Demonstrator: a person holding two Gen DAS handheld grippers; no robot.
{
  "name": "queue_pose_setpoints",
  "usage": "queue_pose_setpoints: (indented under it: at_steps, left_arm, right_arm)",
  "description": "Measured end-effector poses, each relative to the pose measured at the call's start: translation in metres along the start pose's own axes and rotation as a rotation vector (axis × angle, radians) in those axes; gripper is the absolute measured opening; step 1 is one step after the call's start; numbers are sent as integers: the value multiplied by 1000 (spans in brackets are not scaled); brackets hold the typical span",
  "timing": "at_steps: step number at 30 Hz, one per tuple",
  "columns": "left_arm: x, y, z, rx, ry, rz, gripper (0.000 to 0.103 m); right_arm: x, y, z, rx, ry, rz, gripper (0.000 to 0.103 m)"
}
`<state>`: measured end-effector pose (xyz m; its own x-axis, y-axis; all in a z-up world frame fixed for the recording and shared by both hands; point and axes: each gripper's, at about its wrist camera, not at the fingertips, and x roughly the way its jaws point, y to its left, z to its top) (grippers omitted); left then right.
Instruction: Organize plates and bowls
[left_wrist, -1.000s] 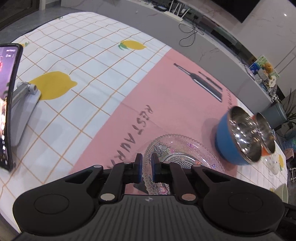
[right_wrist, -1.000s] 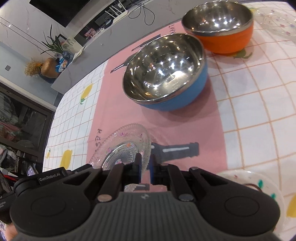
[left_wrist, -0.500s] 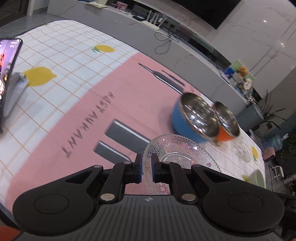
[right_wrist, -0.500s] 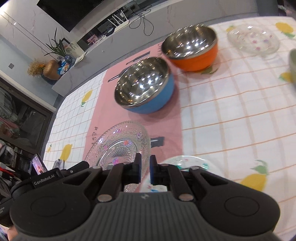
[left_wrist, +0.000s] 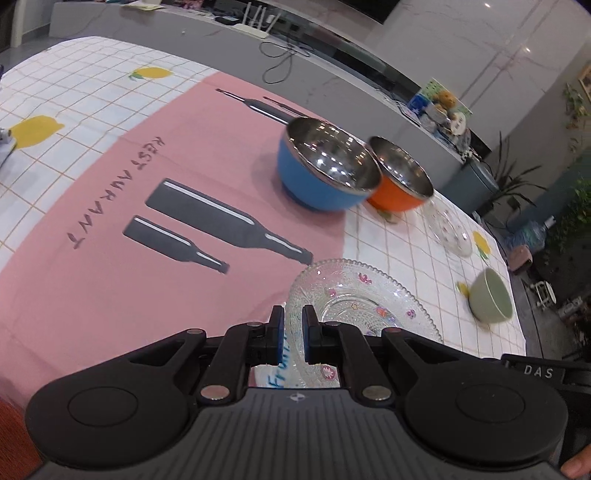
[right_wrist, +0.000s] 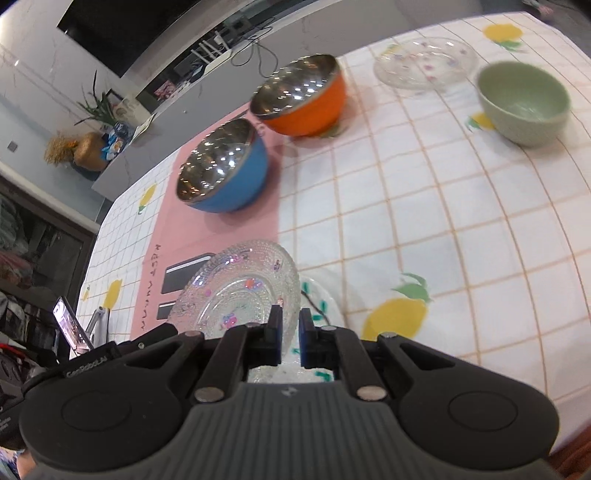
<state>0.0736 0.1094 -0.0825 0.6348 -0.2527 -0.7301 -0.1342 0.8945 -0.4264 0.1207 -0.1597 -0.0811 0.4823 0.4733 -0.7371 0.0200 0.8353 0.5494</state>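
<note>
A clear embossed glass plate (left_wrist: 364, 306) with small coloured flowers hangs tilted above the tablecloth. My left gripper (left_wrist: 293, 328) is shut on its near rim. In the right wrist view the same glass plate (right_wrist: 240, 291) is pinched at its opposite rim by my right gripper (right_wrist: 290, 328), also shut. Under it lies a flat plate with blue lettering (left_wrist: 275, 378), seen in the right wrist view with green marks (right_wrist: 325, 295) and mostly hidden. A blue steel-lined bowl (left_wrist: 321, 166) (right_wrist: 225, 170) and an orange one (left_wrist: 400, 177) (right_wrist: 306, 99) stand side by side farther off.
A small clear plate (left_wrist: 448, 232) (right_wrist: 424, 62) and a pale green bowl (left_wrist: 491, 295) (right_wrist: 524, 101) sit on the lemon-print cloth near the far edge. A phone on a stand (right_wrist: 70, 328) is at the table's left end. A grey counter runs behind.
Both grippers carried the glass plate sideways off the pink mat to the white checked cloth, so it now hangs over the lettered plate. The green bowl has come into view.
</note>
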Motion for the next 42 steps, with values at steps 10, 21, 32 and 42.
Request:
queue_pose_setpoints:
  at_steps: [10,21,32,42]
  left_arm:
    - [6,1,-15,26,24,-6,10]
    - [15,2,-19,70,73,-7,10]
    - [13,1,-22,105,61,52,10]
    - [14,-4,-24,156,53,78,10]
  right_arm:
    - [2,-18,-12,-15,2,15,6]
    - [11,-24,-14,-44,25,-2,6]
    - [20,-20,-17,-83,42,-10,7]
    - [24,-15,-21,-137,43,-50,6]
